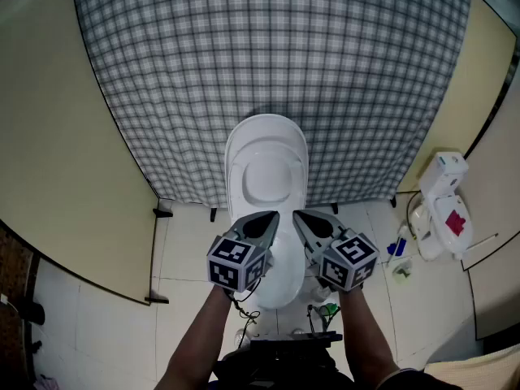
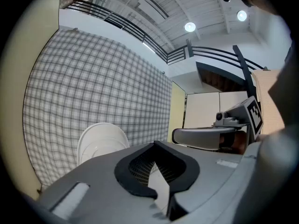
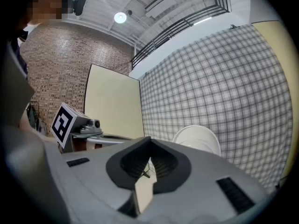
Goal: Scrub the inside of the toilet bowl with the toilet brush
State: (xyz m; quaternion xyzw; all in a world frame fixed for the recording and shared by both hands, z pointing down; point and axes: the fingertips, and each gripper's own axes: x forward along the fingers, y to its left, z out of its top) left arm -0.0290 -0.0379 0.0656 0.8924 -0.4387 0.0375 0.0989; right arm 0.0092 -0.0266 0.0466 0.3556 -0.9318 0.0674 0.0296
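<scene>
Checked wall (image 1: 268, 47) backs toilet (image 1: 266, 177), its length running outward; left tool (image 1: 274, 216) and right tool (image 1: 298, 215) pressed together.

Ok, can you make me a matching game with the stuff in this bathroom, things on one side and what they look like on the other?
Things:
1. toilet lid
2. wall behind the toilet
3. side panel
4. left gripper

What they look like:
a. pale yellow
b. grey checks
c. jaws together, holding nothing
d. white, standing up

Right pairs: 1-d, 2-b, 3-a, 4-c.
</scene>
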